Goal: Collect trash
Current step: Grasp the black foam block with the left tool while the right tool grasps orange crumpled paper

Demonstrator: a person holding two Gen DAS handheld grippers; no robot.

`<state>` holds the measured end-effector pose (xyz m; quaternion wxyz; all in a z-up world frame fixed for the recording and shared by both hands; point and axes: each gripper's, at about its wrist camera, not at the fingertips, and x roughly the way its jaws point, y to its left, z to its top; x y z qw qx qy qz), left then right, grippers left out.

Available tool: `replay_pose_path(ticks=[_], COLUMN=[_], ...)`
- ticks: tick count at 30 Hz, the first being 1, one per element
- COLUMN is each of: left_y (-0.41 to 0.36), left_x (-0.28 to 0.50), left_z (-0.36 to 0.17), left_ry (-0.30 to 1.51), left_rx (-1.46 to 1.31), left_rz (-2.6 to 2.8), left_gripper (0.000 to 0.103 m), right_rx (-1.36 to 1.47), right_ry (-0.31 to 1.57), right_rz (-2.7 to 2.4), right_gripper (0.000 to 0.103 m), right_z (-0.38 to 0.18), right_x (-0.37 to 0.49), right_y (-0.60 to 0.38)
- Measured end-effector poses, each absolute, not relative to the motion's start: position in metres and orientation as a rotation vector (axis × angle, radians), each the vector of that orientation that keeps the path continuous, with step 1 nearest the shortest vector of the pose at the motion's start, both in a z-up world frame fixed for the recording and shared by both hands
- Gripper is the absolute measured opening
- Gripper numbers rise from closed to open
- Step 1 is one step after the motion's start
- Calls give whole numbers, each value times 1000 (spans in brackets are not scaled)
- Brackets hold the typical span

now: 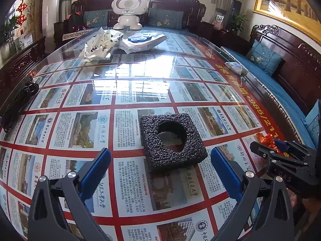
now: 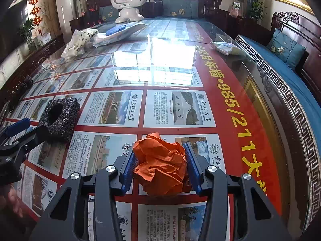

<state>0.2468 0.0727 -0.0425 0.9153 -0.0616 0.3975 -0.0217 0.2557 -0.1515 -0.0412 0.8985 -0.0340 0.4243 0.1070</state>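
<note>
A black foam block with a round hole (image 1: 173, 141) lies on the glass-topped table (image 1: 140, 92), just ahead of my left gripper (image 1: 160, 156), which is open with its blue pads on either side of the block's near end. The block also shows in the right wrist view (image 2: 59, 118). My right gripper (image 2: 160, 152) is shut on a crumpled orange paper ball (image 2: 160, 166), held low over the table. The right gripper and the orange paper show at the right of the left wrist view (image 1: 268, 140). A crumpled white plastic bag (image 1: 100, 44) and a white package with blue pieces (image 1: 142, 40) lie far back.
A white toy robot (image 1: 129, 10) stands at the table's far end. A small wrapped packet (image 1: 234, 67) lies near the right edge. Dark wooden benches with blue cushions (image 1: 264, 57) run along the right side and far end. A black object (image 1: 18, 100) sits at the left edge.
</note>
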Motion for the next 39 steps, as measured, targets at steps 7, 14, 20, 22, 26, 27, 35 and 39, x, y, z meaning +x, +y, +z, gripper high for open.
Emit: replay_pose_path(ticks=[7,14,20,22,26,27,35,39], left_y=[82,103,98,96,92,91,75,64], left_x=[261,286,290,289,282,279,226,187], left_z=[-41,-54,-56,-54,-52,-52,-19,4], left_ry=[812,873,888,888,886,880,779,727], left_rx=[-129,-164,-143,-142,-161,-160,-100,-72], left_rz=[3,102,96,76,35,27,-25,-61], left_gripper=[99,93,63,37,24,24,24,24], right_rx=[-62,-53,-44,-39,-33,-32,-26,-27], right_ry=[828,810,792,786,778,776,736,700], right_rz=[252,289,320,326,326,324,328,332], right_gripper=[44,45,45,45,45,45,45,45], right_z=[-24,-16,-9,-8,-3,-2,15,31], right_x=[245,240,233,229,222,221,192,167], right_y=[-150,-143,-138,-138,-140,-140,-149,-154])
